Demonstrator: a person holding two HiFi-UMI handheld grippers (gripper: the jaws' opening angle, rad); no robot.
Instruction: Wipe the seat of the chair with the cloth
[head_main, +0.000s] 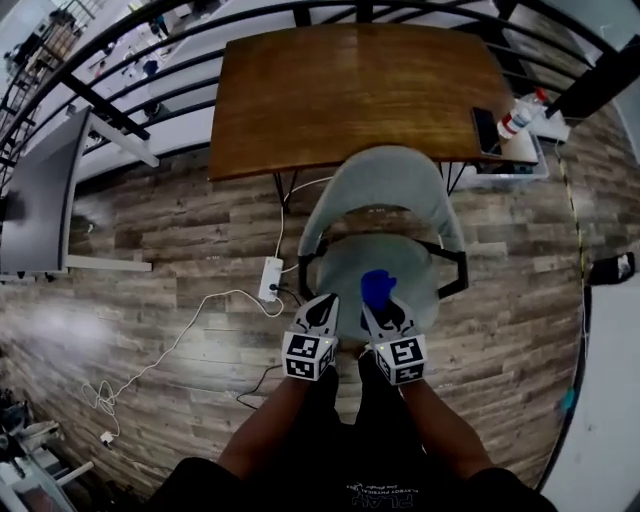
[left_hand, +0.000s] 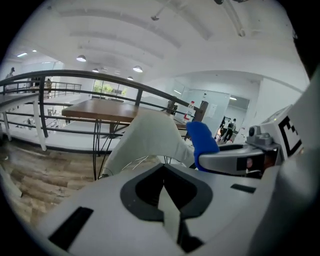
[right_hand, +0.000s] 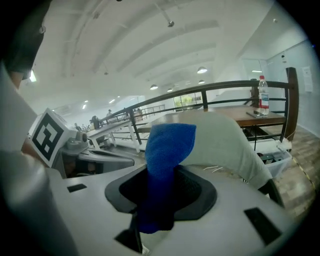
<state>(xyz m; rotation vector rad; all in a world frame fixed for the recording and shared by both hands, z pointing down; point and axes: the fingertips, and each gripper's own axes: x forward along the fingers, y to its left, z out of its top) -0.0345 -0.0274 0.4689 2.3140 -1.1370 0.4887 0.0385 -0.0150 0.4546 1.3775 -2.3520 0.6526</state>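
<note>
Right gripper (right_hand: 159, 197): jaws clamped on the blue cloth (right_hand: 167, 145), which stands up out of them as a folded tuft. Left gripper (left_hand: 164, 196): jaws together, nothing between them. In the head view both grippers hang side by side above the front edge of the grey seat (head_main: 345, 262) of the chair (head_main: 420, 200). The cloth appears clear of the seat, though contact cannot be confirmed from above. Assessment: wiping has not begun. To do it well, the right gripper should tip down so that the loose end of the cloth, not the jaws, meets the seat. It should then sweep from rear edge to front edge in overlapping passes, minding the black armrests (head_main: 452, 262) at the side edges, with the left gripper kept aside. Only the head view shows the seat, the wooden surface (head_main: 350, 90) beyond it and the power strip (head_main: 269, 278) on the floor (head_main: 180, 230). The gripper views show only the backrest (left_hand: 145, 140), yet they alone settle the jaw states. The right gripper view also shows a bottle (right_hand: 261, 102) upright at the surface's right edge.
</note>
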